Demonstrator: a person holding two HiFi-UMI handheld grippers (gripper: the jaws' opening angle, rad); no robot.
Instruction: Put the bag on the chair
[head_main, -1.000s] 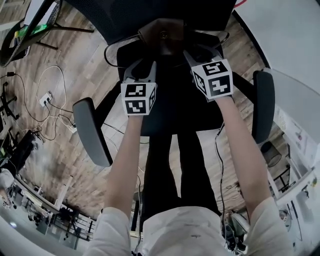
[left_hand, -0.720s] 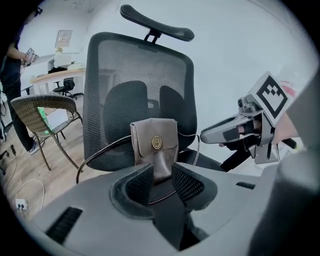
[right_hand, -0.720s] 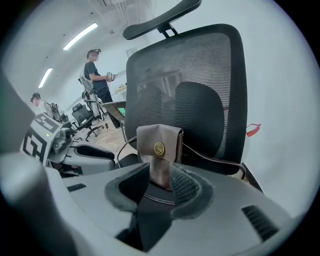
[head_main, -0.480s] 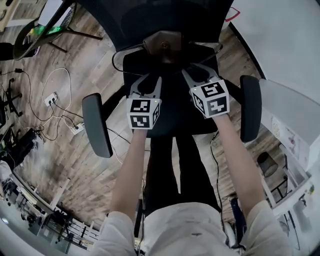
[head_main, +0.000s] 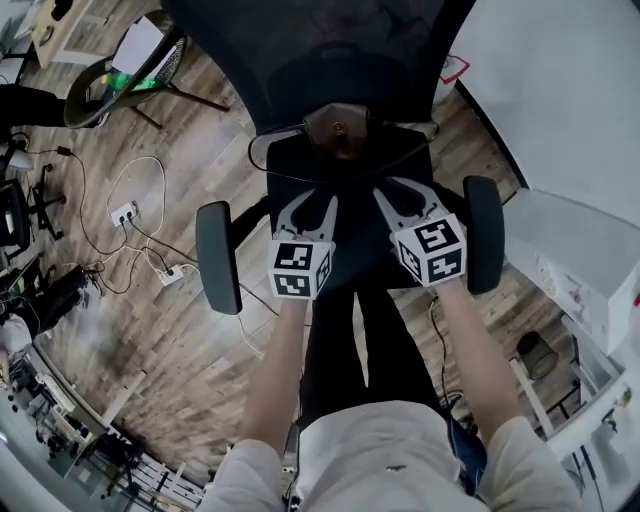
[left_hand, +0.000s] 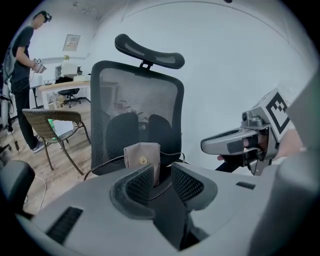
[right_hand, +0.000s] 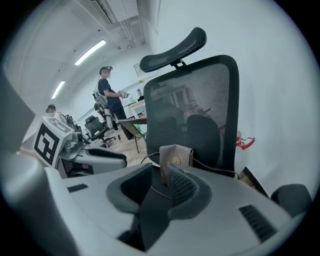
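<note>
A small brown bag stands upright on the black seat of an office chair, leaning on the mesh backrest. Its thin dark strap loops over the seat. Both gripper views show the bag ahead of the jaws and apart from them. My left gripper hangs over the seat's front, open and empty. My right gripper is beside it, open; its jaws have just been closing, with nothing between them.
Black armrests flank the seat. On the wooden floor to the left lie cables and a power strip, with a wicker chair behind. A white wall stands to the right. A person stands far off.
Both grippers have pulled back from the bag toward the seat's front and lifted. The bag stays upright on the seat, free of both.
</note>
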